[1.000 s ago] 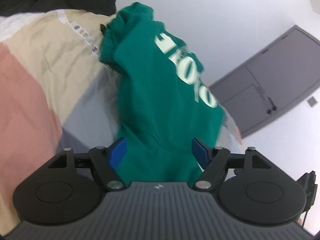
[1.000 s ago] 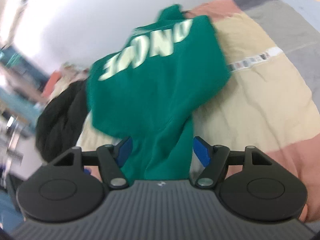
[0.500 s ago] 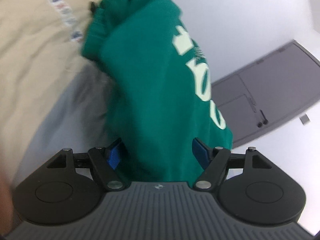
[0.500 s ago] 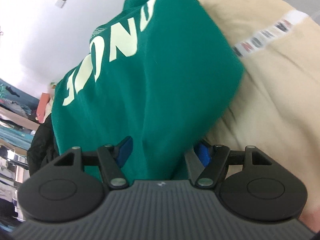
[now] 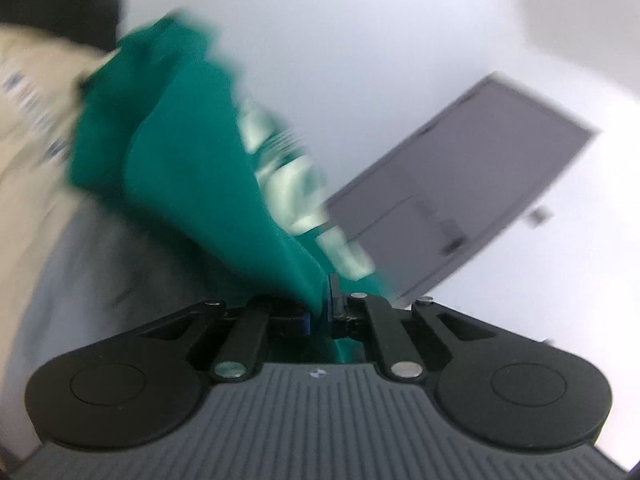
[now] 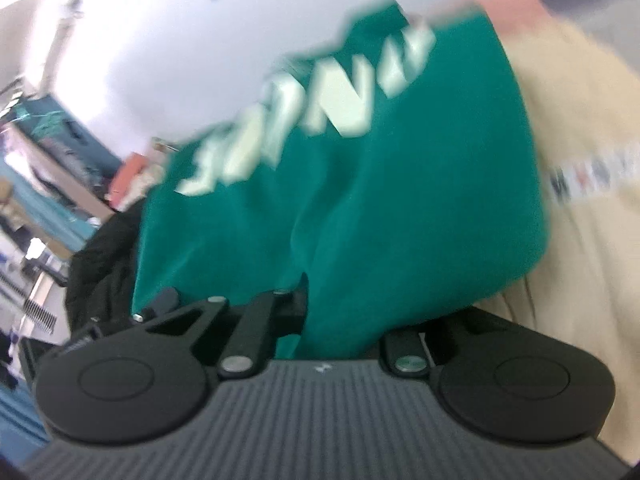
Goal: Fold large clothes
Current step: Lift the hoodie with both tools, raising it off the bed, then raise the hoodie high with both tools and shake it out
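A green sweatshirt [image 5: 192, 168] with pale block lettering hangs in front of both cameras, above a bed. My left gripper [image 5: 320, 312] is shut on an edge of the sweatshirt, with cloth pinched between the blue pads. My right gripper [image 6: 320, 320] is shut on another part of the same sweatshirt [image 6: 380, 200]; the cloth covers its fingertips. The cloth is stretched from each gripper up and away. Both views are motion-blurred.
A bedspread in beige, grey and pink patches [image 5: 36, 128] lies under the sweatshirt and also shows in the right wrist view [image 6: 580, 140]. A black garment [image 6: 104, 264] lies on the bed. A grey door [image 5: 460, 200] stands in the white wall. Cluttered shelves [image 6: 40, 184] stand at the left.
Both grippers were open around the sweatshirt one second ago and have now closed on it. Both views have swung, and the sweatshirt is pulled taut.
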A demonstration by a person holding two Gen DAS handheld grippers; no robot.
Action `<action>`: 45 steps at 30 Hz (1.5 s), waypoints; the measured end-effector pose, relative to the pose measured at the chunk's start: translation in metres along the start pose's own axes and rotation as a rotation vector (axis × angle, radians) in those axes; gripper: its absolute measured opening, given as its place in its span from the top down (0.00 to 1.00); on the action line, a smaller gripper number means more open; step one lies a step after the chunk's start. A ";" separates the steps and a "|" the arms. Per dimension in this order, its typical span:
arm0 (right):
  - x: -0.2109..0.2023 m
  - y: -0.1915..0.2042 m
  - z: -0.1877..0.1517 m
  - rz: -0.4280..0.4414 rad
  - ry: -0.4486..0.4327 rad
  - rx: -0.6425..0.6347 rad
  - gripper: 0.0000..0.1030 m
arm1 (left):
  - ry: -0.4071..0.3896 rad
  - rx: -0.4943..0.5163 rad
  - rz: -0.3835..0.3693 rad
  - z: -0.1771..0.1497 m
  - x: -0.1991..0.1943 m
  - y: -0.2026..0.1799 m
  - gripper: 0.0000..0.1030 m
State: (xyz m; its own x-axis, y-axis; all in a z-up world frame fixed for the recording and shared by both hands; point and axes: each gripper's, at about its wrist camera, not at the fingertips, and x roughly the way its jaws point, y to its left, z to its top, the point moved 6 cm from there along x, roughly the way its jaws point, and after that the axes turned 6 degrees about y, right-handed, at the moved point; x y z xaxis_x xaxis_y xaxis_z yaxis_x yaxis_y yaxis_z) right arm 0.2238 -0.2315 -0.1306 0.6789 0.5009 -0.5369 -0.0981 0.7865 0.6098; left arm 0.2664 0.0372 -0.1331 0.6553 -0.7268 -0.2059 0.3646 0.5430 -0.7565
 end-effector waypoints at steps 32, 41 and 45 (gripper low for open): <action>-0.327 0.307 0.187 0.405 -0.537 -0.486 0.83 | -0.384 0.513 -0.112 0.185 -0.221 -0.405 0.93; -0.312 0.316 0.232 0.374 -0.540 -0.511 0.83 | -0.366 0.473 -0.079 0.219 -0.187 -0.403 0.92; -0.245 0.278 0.233 0.274 -0.449 -0.472 0.83 | -0.287 0.427 0.023 0.205 -0.120 -0.326 0.92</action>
State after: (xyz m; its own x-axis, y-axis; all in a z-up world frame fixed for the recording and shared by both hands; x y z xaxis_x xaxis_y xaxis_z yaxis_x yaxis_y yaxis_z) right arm 0.1994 -0.2202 0.3062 0.8090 0.5861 -0.0460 -0.5448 0.7768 0.3160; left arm 0.2042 0.0334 0.2655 0.7995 -0.6006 0.0044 0.5465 0.7244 -0.4201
